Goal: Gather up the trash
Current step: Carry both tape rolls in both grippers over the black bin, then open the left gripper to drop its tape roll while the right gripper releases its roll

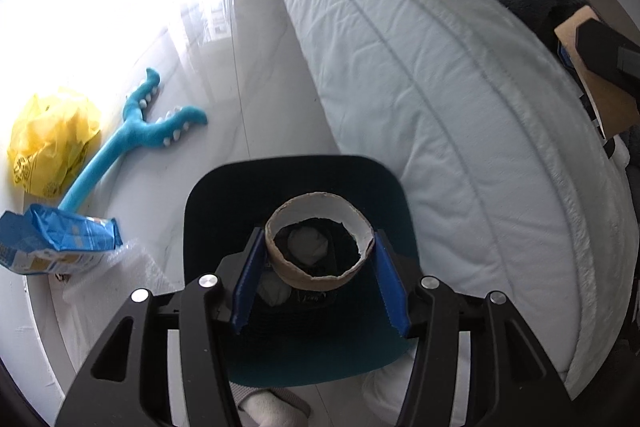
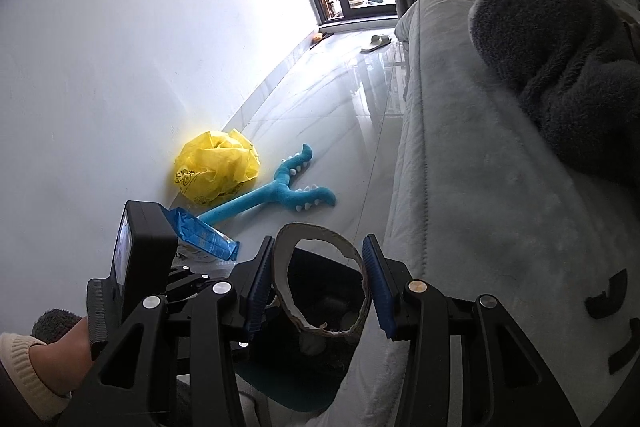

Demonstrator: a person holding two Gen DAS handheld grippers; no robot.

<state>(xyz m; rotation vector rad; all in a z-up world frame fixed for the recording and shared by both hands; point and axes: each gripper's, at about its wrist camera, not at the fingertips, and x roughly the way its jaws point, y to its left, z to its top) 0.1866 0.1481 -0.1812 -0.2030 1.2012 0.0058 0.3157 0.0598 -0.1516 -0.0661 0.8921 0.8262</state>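
My left gripper is shut on a brown cardboard ring and holds it over a dark blue trash bin. Crumpled white paper lies inside the bin. My right gripper is shut on a second torn cardboard ring, also above the bin. The right gripper with its ring shows at the far right edge of the left wrist view. On the floor lie a yellow plastic bag and a blue snack packet.
A blue plush toy lies on the glossy tile floor next to the yellow bag. A pale bed with a dark fleece blanket runs along the right. A slipper lies near the far window. Clear bubble wrap lies left of the bin.
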